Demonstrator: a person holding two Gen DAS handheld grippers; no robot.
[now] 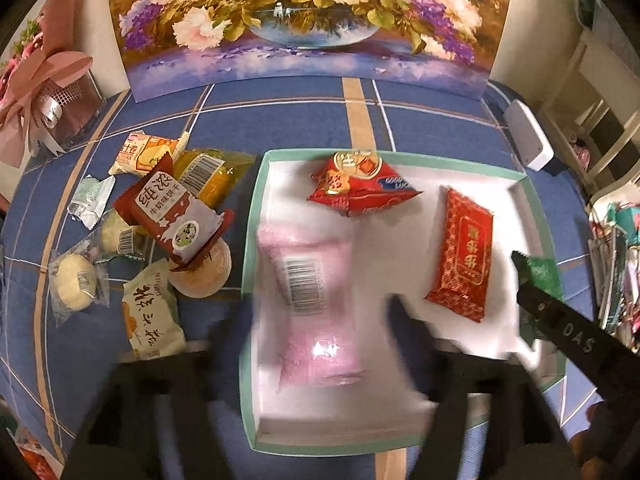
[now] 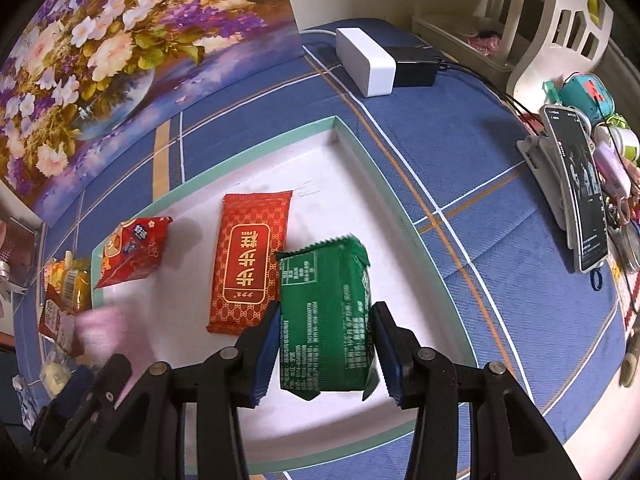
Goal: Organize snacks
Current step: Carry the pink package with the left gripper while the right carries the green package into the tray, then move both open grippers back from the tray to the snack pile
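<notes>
At the near edge of the left wrist view, the left gripper is showing only as dark, smeared fingers, spread apart and released, with a pink packet between them but not pressed; the packet is blurring, only its barcode clear, and it is lying in the near left part of the white tray, its long axis running away from the camera. In the right wrist view, the right gripper is grasping a green packet across its width, blue pads pressing both long sides; the packet is pointing away over the tray's near right part, its small white print too fine to read. Just beside it, a flat red packet with large gold Chinese characters is lying lengthwise in the tray. Farther off, a puffy red bag is sitting near the tray's far rim. Left of the tray, a pile of snacks is overlapping on the blue cloth, several partly hidden.
</notes>
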